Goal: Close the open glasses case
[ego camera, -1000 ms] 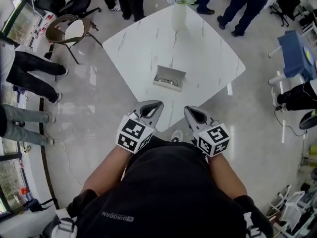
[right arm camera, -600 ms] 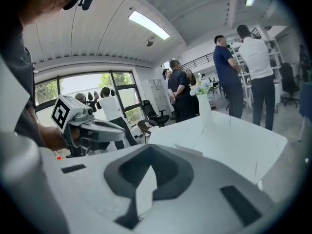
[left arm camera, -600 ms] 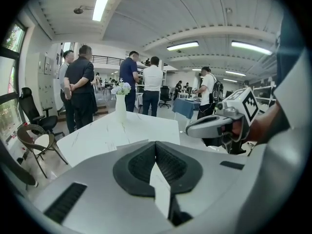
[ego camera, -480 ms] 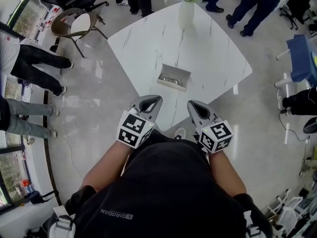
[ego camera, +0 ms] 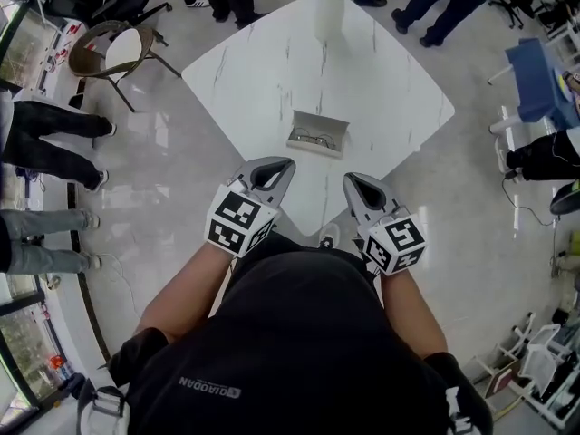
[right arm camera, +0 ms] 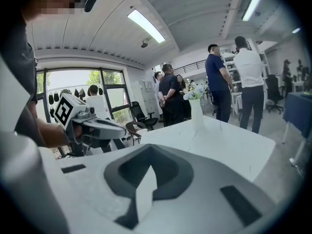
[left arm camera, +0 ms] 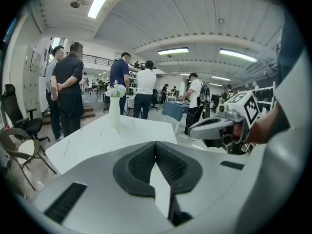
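Note:
An open grey glasses case (ego camera: 318, 134) lies on the white marble table (ego camera: 381, 80), with a pair of glasses inside it. Both grippers hover over the table's near corner, short of the case. My left gripper (ego camera: 288, 164) is shut, its jaws meeting at the tip with nothing between them. On the other side, my right gripper (ego camera: 348, 179) is likewise shut and empty. The left gripper view looks past its jaws (left arm camera: 156, 144) at the right gripper (left arm camera: 214, 126). Neither gripper view shows the case.
A white vase with flowers (ego camera: 328, 7) stands at the table's far corner. Several people stand beyond the table and at the left. A round chair (ego camera: 113, 54) sits to the far left, and a blue table (ego camera: 536, 80) to the right.
The head view has shifted slightly. Both grippers stay shut at the near corner, about as far from the case as before.

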Tool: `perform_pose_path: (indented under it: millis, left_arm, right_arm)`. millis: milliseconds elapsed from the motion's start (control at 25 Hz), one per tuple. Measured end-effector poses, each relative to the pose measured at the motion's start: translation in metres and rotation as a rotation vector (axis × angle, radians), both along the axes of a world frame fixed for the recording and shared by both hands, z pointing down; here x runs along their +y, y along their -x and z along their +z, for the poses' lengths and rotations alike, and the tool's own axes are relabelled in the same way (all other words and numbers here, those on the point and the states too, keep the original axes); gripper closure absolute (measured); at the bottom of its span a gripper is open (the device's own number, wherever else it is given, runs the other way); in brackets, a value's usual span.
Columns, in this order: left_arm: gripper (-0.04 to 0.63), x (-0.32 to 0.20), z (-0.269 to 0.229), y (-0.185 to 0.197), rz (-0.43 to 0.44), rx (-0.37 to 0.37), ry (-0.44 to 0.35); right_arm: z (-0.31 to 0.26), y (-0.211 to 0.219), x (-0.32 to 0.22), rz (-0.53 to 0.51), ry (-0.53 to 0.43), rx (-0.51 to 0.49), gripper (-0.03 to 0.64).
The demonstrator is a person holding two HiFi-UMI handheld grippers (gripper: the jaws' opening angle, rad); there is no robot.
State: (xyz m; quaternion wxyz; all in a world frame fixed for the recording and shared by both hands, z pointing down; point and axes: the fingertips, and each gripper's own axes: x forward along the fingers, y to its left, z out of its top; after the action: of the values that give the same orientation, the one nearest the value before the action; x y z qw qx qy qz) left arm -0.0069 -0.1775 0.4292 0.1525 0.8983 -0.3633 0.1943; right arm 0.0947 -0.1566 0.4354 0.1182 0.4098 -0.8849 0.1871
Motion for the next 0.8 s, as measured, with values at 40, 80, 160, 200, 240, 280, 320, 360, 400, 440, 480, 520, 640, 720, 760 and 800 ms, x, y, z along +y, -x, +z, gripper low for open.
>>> perform_pose_path:
  millis: [40, 80, 160, 200, 240, 280, 320, 360, 400, 440, 480, 520, 640, 720, 760, 800]
  left_arm:
    - [0.592, -0.0008, 0.0009, 0.0015, 0.01, -0.003, -0.001]
    - [0.592, -0.0016, 0.0018, 0.0031, 0.019, -0.007, -0.002]
    - [0.592, -0.0029, 0.0033, 0.0057, 0.034, -0.015, -0.009]
    - [0.592, -0.0039, 0.0039, 0.0067, 0.041, -0.021, -0.014]
    - [0.592, -0.005, 0.0045, 0.0074, 0.048, -0.028, -0.018]
    - [0.592, -0.0061, 0.0052, 0.0078, 0.054, -0.033, -0.021]
    - [0.592, -0.007, 0.0057, 0.008, 0.061, -0.037, -0.022]
    - [0.592, -0.0078, 0.0062, 0.0081, 0.067, -0.041, -0.023]
    - [0.592, -0.0086, 0.0068, 0.0083, 0.072, -0.044, -0.023]
    - [0.592, -0.009, 0.0075, 0.0085, 0.075, -0.046, -0.023]
    - [0.592, -0.0091, 0.008, 0.0084, 0.077, -0.046, -0.023]
    - [0.592, -0.0091, 0.0078, 0.0083, 0.079, -0.044, -0.024]
    - [0.592, -0.0092, 0.0045, 0.0081, 0.083, -0.039, -0.032]
    - [0.592, -0.0088, 0.0036, 0.008, 0.084, -0.039, -0.035]
    - [0.591, -0.0085, 0.0034, 0.0081, 0.083, -0.041, -0.038]
    - [0.591, -0.008, 0.0034, 0.0084, 0.083, -0.043, -0.041]
  right_arm:
    - [0.0002, 0.002, 0.0011, 0.009, 0.002, 0.003, 0.615]
    - [0.0005, 0.0037, 0.0023, 0.017, 0.002, 0.006, 0.615]
    - [0.0011, 0.006, 0.0039, 0.033, 0.0, 0.015, 0.615]
    - [0.0014, 0.0066, 0.0039, 0.04, -0.001, 0.02, 0.615]
    - [0.0016, 0.0069, 0.0033, 0.048, -0.002, 0.026, 0.615]
    - [0.0015, 0.0069, 0.0026, 0.056, -0.003, 0.029, 0.615]
    - [0.0013, 0.0069, 0.0019, 0.064, -0.003, 0.03, 0.615]
    - [0.0011, 0.0069, 0.0013, 0.072, -0.005, 0.031, 0.615]
    - [0.001, 0.007, 0.0008, 0.078, -0.007, 0.032, 0.615]
    - [0.0013, 0.0073, 0.0008, 0.082, -0.009, 0.034, 0.615]
    - [0.0017, 0.0076, 0.0011, 0.085, -0.011, 0.037, 0.615]
    - [0.002, 0.0081, 0.0016, 0.087, -0.012, 0.038, 0.615]
    - [0.0013, 0.0092, 0.0022, 0.093, -0.013, 0.042, 0.615]
    - [0.0014, 0.0092, 0.0022, 0.095, -0.011, 0.044, 0.615]
    - [0.0015, 0.0092, 0.0022, 0.096, -0.011, 0.045, 0.615]
    - [0.0016, 0.0095, 0.0024, 0.096, -0.011, 0.046, 0.615]
